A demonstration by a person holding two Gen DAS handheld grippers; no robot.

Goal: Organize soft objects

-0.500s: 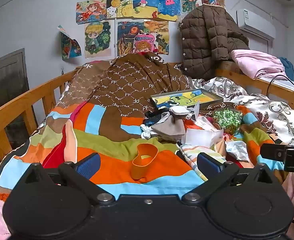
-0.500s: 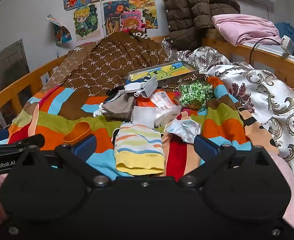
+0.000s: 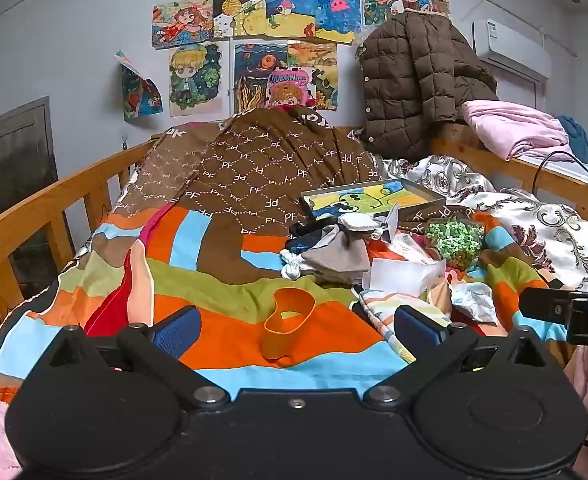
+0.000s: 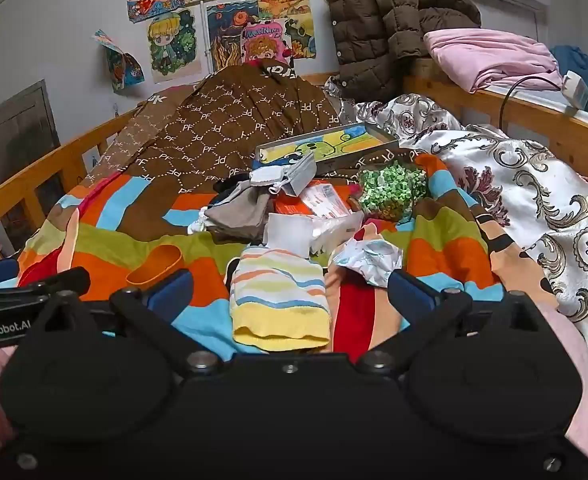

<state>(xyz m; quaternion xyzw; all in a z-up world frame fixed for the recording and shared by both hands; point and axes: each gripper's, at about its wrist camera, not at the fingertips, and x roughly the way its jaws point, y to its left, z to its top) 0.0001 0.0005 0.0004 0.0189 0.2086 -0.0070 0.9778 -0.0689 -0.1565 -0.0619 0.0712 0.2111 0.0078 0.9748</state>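
Note:
A heap of small soft things lies mid-bed on the striped blanket (image 3: 222,320). It holds a grey cloth (image 3: 334,256) (image 4: 238,212), a white face mask (image 4: 290,176), a green fluffy ball (image 3: 454,240) (image 4: 392,188), a white tissue pack (image 4: 294,232) and a crumpled wrapper (image 4: 366,260). My left gripper (image 3: 298,330) is open low over the blanket, with an orange elastic band (image 3: 290,322) lying between its blue pads, untouched. My right gripper (image 4: 290,292) is open too. A striped folded sock (image 4: 278,296) lies between its pads, apart from both.
A shallow box with a cartoon picture (image 3: 374,198) sits behind the heap on a brown patterned quilt (image 3: 262,168). Wooden rails (image 3: 34,224) run along both sides of the bed. A floral cover (image 4: 534,184) is bunched at the right. A brown jacket (image 3: 414,80) hangs at the head.

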